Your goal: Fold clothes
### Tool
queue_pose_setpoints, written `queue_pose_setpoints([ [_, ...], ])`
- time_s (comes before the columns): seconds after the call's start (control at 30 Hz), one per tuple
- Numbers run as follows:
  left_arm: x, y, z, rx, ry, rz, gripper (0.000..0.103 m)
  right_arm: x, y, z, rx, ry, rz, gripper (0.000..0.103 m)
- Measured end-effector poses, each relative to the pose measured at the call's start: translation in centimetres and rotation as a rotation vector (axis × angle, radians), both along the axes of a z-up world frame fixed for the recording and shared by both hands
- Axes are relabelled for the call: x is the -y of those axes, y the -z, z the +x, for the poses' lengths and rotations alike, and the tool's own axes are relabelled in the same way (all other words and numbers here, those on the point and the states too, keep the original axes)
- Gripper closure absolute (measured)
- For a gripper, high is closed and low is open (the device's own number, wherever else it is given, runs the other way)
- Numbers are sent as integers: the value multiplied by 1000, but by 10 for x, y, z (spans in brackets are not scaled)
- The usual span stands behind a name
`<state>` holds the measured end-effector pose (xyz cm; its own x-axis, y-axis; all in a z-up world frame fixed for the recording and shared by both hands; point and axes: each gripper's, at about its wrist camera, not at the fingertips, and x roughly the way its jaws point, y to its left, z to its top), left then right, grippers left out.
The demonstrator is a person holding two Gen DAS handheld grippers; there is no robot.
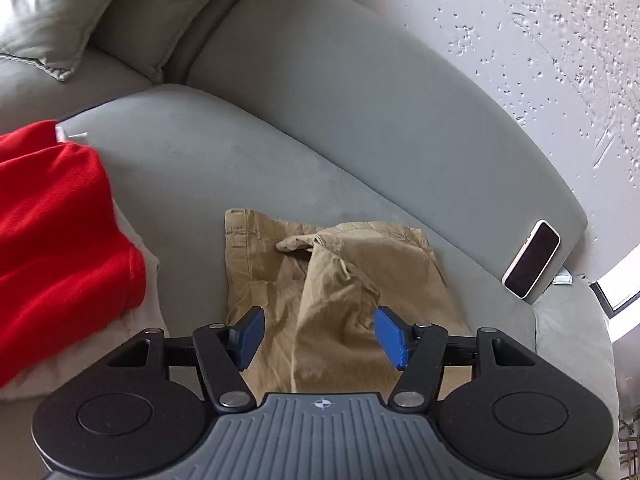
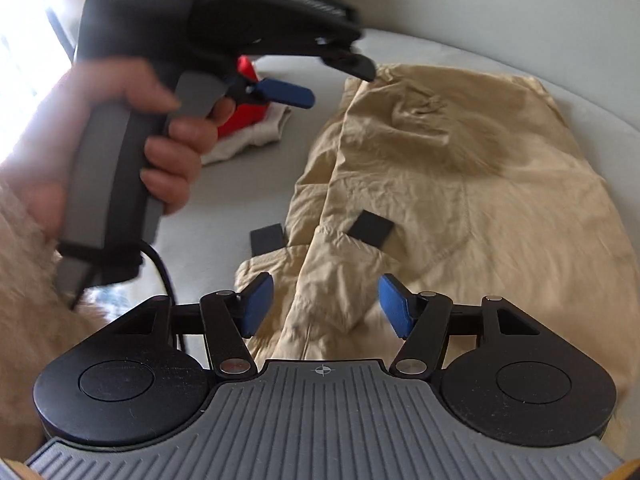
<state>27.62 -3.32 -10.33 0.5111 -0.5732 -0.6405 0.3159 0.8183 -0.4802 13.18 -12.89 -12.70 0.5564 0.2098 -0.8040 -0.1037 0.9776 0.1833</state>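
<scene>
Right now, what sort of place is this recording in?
Likely a home living room: a grey sofa with a cushion, clothes laid on it (khaki trousers, red garment), and a phone.

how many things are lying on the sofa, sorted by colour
Tan: 1, the crumpled khaki cotton trousers
Red: 1, the bright red knit garment
White: 1, the pale cloth under the red garment
Black with a white case: 1, the flat smartphone on the grey sofa's armrest
Light grey: 1, the square cushion
Total: 5
</scene>
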Motion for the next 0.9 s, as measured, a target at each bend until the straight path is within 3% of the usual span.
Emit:
queue_pose_setpoints([
  [0.07, 3, 9, 14, -8, 9, -24, 44, -2, 8, 4, -4, 8, -19, 43],
  [0.1, 6, 13, 20, -7, 20, -44, 44, -4, 11, 6, -5, 12, -29, 58],
  [0.17, 10, 20, 30, -4, 40, -83, 46, -6, 19, 10, -9, 19, -48, 67],
  [0.23, 15, 27, 40, -7, 57, -120, 47, -2, 19, 10, -25, 44, -47, 84],
  [0.27, 16, 31, 42, -18, 57, -138, 51, -1, 18, 9, -28, 53, -43, 85],
  [0.33, 19, 39, 47, -40, 59, -172, 66, 2, 17, 7, -25, 63, -30, 89],
  [0.37, 20, 44, 50, -51, 60, -189, 98, 4, 17, 6, -20, 70, -23, 90],
  [0.43, 19, 37, 43, 42, 74, -221, 98, 7, 14, 2, 3, 87, -8, 93],
  [0.53, 16, 5, 19, 319, 119, -209, 98, 8, 1, -13, 126, 93, -4, 94],
  [0.57, 17, 0, 14, 368, 127, -180, 98, 6, -3, -18, 176, 79, -12, 94],
  [0.63, 18, 3, 14, 377, 120, -116, 96, 2, 1, -16, 162, 66, -9, 94],
  [0.73, 17, 28, 29, 239, 72, -43, 93, -4, 12, -7, 102, 51, 1, 94],
  [0.8, 10, 47, 45, 46, -1, 5, 81, -8, 19, -2, 63, 42, 7, 94],
  [0.87, -1, 65, 57, -145, -80, -7, 86, -8, 24, 3, 28, 44, 29, 94],
  [0.9, -7, 67, 58, -182, -103, -51, 89, -5, 23, 3, 17, 56, 53, 94],
])
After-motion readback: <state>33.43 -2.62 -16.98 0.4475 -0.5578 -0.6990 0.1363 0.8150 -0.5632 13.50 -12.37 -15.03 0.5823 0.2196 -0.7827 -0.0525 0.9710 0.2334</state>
